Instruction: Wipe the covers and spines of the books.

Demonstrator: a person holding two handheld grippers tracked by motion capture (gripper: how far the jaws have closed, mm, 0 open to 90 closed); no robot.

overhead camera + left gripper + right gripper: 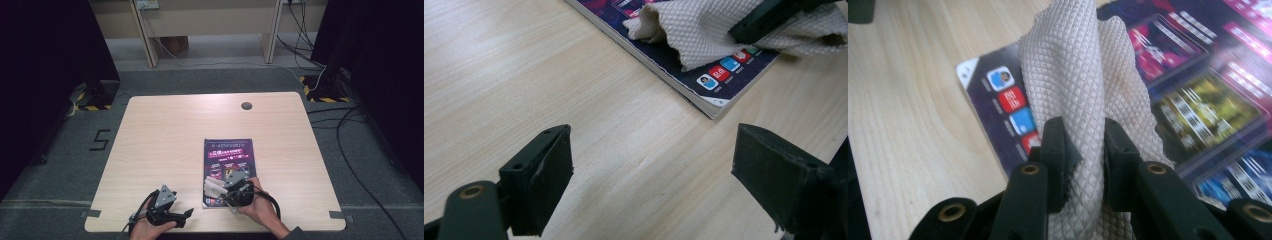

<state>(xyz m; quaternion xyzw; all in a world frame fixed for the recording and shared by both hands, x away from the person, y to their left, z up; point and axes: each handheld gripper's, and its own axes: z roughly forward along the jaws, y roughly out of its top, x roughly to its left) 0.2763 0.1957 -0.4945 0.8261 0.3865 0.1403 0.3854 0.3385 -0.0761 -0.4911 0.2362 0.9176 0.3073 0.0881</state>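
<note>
1. Cream waffle-weave cloth (1083, 90) lies bunched on the magazine (228, 155), pinched between the right gripper (1084, 145) jaws.
2. Left gripper (651, 170) hovers over the wooden table (165, 130), jaws wide apart, holding nothing.

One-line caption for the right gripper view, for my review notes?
Right gripper pinches a bunched cream cloth over a dark magazine on a wooden table.

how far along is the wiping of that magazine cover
Done: the right gripper has its jaws pinched on the white cloth, which lies on the near end of the magazine. In hand: wiping there. Left: the cover's far part looks untouched. The left gripper waits open over bare table.
</note>
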